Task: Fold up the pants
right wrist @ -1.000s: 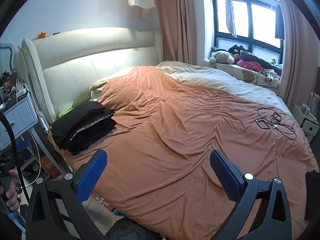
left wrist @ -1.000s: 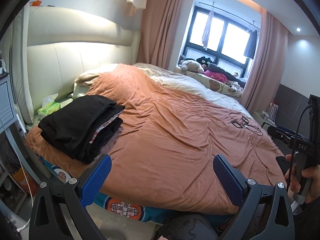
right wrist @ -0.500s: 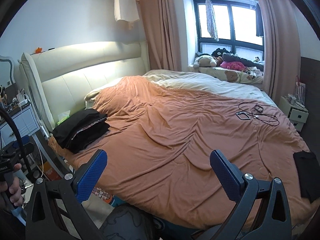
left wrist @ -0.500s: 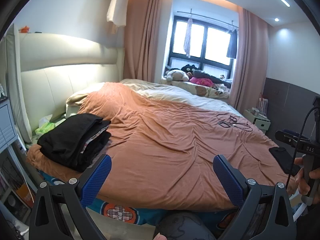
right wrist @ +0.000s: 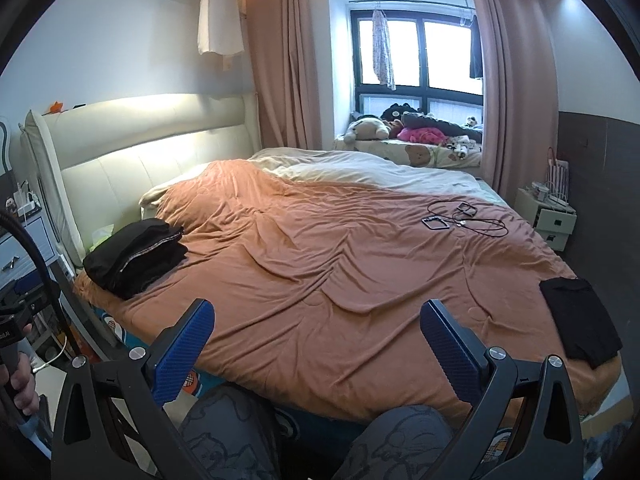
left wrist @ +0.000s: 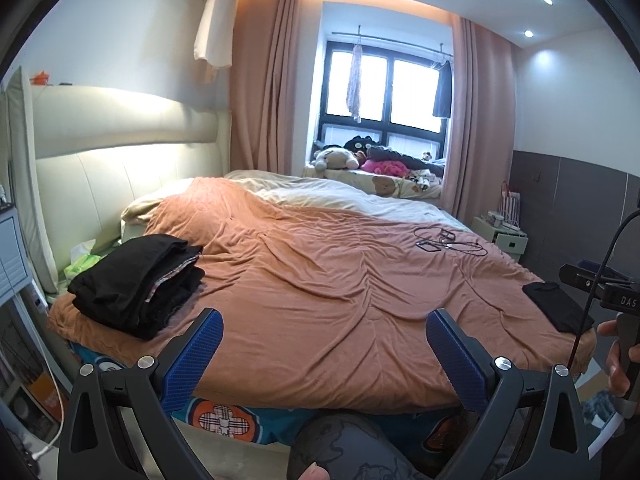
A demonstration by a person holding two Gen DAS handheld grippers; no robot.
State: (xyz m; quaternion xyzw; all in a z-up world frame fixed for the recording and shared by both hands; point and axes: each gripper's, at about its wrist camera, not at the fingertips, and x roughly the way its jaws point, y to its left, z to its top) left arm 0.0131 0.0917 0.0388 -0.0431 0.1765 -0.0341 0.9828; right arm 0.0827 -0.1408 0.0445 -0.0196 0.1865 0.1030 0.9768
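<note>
A stack of folded dark clothes rests on the near left corner of the orange blanket. A single folded black garment lies at the bed's near right corner. My left gripper is open and empty, held back from the bed's near edge. My right gripper is likewise open and empty, off the near edge of the bed. Neither touches any cloth.
Black cables and a small device lie on the blanket's far right. A white nightstand stands at the right, a blue cabinet at the left. Plush toys fill the window sill. The person's patterned knees are below.
Both grippers have pulled back and tilted up from the bed, so more of the room and the black garment at the right corner come into view. Jaws stay open.
</note>
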